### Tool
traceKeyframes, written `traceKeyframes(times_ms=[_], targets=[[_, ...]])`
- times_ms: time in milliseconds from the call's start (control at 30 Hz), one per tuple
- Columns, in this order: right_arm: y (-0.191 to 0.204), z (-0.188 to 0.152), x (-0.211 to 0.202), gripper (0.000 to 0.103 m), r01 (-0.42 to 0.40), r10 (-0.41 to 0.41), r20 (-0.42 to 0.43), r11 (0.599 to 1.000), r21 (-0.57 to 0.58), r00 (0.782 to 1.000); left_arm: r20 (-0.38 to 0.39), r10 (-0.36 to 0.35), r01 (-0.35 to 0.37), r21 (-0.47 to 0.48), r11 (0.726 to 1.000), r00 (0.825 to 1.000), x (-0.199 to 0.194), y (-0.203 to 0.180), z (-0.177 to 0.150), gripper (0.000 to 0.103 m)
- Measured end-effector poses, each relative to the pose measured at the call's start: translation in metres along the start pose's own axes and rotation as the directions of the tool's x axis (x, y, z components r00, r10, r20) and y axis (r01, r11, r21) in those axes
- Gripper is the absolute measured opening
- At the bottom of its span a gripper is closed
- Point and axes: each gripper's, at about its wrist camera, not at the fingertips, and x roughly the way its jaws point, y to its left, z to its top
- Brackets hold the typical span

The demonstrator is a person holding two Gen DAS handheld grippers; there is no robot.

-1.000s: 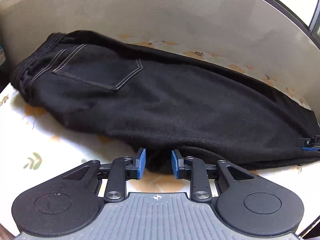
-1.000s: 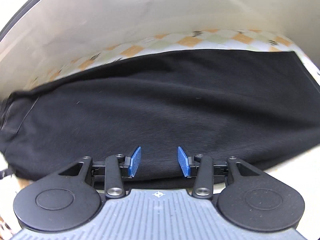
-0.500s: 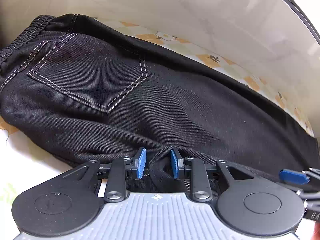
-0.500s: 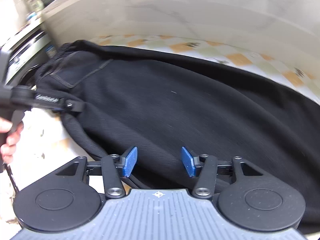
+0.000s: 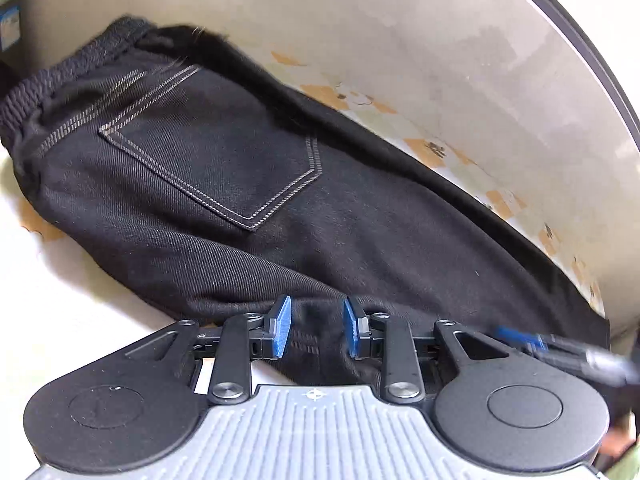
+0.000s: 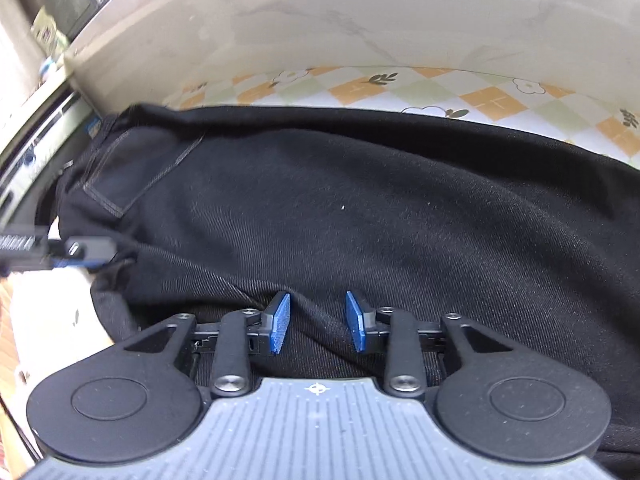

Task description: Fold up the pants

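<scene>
On the table: black pants (image 5: 360, 232) lie full length on the patterned cloth (image 6: 492, 96), against the pale wall (image 5: 400, 32).
Done: legs appear stacked lengthwise, back pocket (image 5: 216, 160) up.
Left gripper (image 5: 316, 328): fingers part-closed around a bunched fold at the near edge; whether they pinch it, I cannot tell.
Right gripper (image 6: 316, 322): fingers closing over a fabric ridge, not yet touching.
Left to do: the crosswise folds, by my judgement.
</scene>
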Motion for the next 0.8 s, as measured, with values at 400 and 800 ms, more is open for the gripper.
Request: traceKeyframes(times_ms=[400, 800], targets=[[-0.006, 0.009, 0.006, 0.032, -0.024, 0.024, 0.022, 1.000, 0.004, 0.999, -0.043, 0.066, -0.048, 0.325, 0.944, 0.997, 0.011, -0.068, -0.020, 0.029], [-0.002, 0.008, -0.019, 0.046, -0.068, 0.071, 0.034, 0.995, -0.078, 0.997, -0.053, 0.090, -0.065, 0.361, 0.930, 0.994, 0.035, -0.074, -0.019, 0.017]])
